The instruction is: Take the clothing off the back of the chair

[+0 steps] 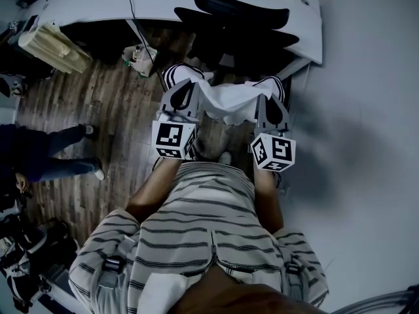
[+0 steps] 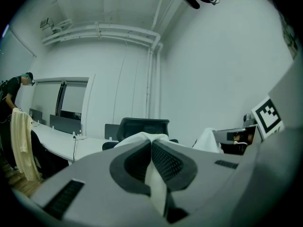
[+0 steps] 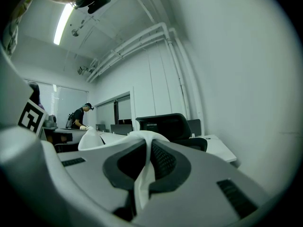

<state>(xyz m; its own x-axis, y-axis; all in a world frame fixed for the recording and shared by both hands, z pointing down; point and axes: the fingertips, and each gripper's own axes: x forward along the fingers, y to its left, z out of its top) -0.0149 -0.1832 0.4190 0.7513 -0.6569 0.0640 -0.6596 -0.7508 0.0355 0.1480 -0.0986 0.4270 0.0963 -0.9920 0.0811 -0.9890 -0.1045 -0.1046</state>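
biggest first: we see a grey wall on the right, a wood floor on the left and a long white desk across the top of the head view. a black office chair stands at the desk just beyond our grippers, its back showing all black. a second person stands well off to the left. a cream cloth hangs near the desk's left end.

we hold both arms out in front of our striped shirt, forearms abt parallel. both grippers are level and point twd the chair, w/ the marker cubes nearest us. the white garment is stretched btwn the two grippers, sagging in the middle, off the chair.

left gripper: its own view shows the jaws clamped tight on a fold of the white cloth, which runs down btwn the ribbed pads. right gripper: same, jaws pinched hard on the garment's other end. the cloth is squeezed btwn its pads and bunched over the tips.
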